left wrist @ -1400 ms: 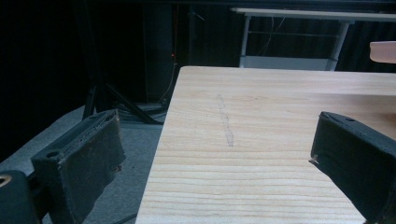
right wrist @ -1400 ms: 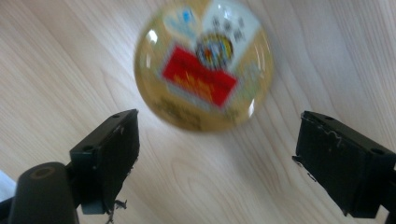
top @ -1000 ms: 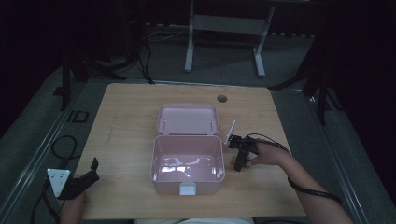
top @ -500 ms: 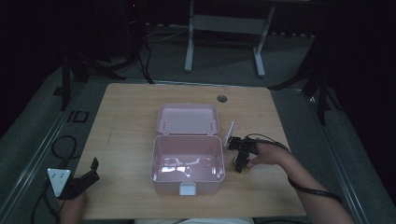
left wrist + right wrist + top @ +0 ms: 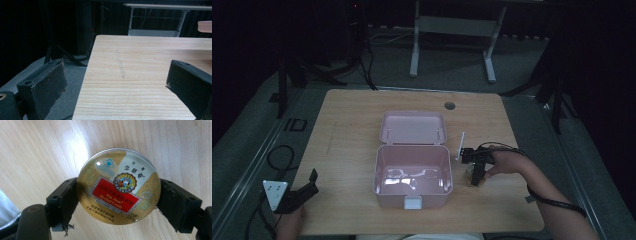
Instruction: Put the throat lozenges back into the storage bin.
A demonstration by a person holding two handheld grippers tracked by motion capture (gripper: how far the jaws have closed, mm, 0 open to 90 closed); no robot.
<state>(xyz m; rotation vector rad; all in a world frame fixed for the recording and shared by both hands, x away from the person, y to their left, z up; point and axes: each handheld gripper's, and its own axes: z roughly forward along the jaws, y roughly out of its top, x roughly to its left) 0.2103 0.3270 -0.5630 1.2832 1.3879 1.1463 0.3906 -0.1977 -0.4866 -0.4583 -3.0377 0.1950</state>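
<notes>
While clamping candy tin (image 5: 119, 187), right tool (image 5: 117, 202)

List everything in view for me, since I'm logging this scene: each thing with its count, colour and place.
Table: one, light wood, centre of the high view.
Box: one, pink, lid open, mid-table.
Round tin: one, gold with red label, on the table right of the box, between the right gripper's jaws.
Hole in tabletop: one, dark, behind the box.
Metal stand: one, grey, on the floor beyond the table.
Left gripper: black, open, at the near left edge.
Right gripper: black, closed on the tin.
</notes>
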